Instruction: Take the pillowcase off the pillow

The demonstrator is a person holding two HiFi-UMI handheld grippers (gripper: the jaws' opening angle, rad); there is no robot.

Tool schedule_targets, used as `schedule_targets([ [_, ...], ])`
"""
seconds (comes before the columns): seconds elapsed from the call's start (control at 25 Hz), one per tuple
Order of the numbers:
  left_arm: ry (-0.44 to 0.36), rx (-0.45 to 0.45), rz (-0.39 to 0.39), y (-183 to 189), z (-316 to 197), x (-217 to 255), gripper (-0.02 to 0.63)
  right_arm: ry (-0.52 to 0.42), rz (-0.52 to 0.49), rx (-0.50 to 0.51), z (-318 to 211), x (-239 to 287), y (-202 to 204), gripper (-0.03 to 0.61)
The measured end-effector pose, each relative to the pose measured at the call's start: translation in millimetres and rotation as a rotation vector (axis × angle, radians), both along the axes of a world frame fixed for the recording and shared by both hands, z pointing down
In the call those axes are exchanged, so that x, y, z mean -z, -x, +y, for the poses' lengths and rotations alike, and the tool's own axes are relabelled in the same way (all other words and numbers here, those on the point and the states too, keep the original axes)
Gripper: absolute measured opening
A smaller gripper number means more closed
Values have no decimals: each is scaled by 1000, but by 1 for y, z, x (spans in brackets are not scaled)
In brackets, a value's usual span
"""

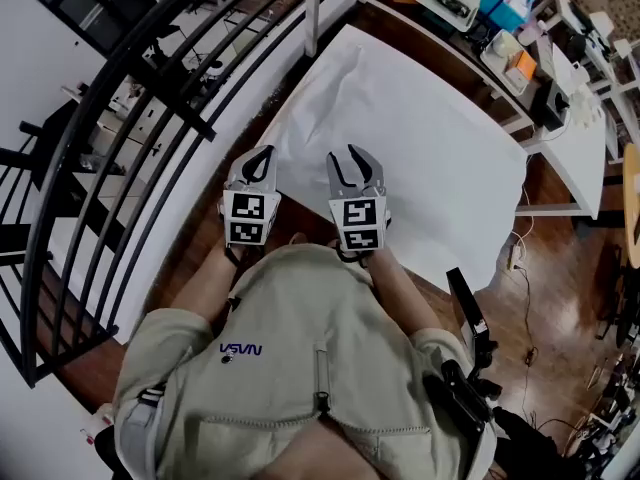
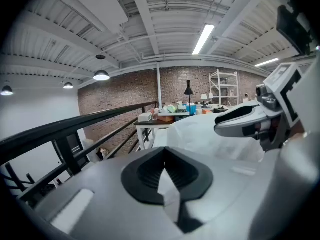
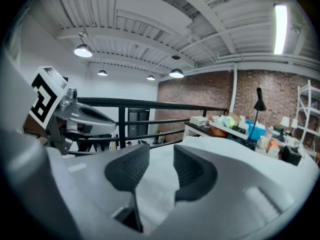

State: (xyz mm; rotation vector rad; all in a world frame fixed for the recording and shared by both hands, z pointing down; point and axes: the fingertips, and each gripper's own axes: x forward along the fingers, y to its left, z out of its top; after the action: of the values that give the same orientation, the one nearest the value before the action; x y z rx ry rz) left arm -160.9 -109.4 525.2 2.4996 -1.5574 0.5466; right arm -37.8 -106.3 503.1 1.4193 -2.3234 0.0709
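The left gripper (image 2: 163, 151) has its jaws pressed together on a sliver of white cloth, apparently the near edge of the pillowcase (image 1: 300, 138). Just to the right of them, the right gripper (image 3: 160, 159) holds its jaws spread. White cloth lies under and between them, but no pad presses on it.

The pillow (image 1: 400, 148) stretches away ahead of both pairs of jaws, still inside its case, so I judge this to be the opening step: getting a hold on the hem. Next the right jaws probably need to close on the pillow itself or on the other side of the opening, so that one side can be pulled against the other.

Whatever carries the pillow is hidden beneath it. Beyond its far end stands a cluttered counter (image 1: 470, 8). A black railing (image 1: 150, 88) runs left of the left jaws, with a wooden floor (image 1: 560, 268) off to the right and a brick wall (image 2: 125, 91) far ahead.
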Motion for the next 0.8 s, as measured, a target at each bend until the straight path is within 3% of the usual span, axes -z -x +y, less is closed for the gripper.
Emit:
schedule_targets([
  [0.2,18,29,7,-3,-5,1,6,-14,-9,15,0,1,-3,150],
  [0.48,-19,-46,7,-14,-18,2,8,22,10,-58,-5,-14,-12,150],
  [0.6,9,-104,32,-16,-33,-8,25,32,30,-113,-18,-15,-9,150],
  [0.8,89,-301,55,-27,-43,-23,112,60,39,-249,-29,-21,2,167],
])
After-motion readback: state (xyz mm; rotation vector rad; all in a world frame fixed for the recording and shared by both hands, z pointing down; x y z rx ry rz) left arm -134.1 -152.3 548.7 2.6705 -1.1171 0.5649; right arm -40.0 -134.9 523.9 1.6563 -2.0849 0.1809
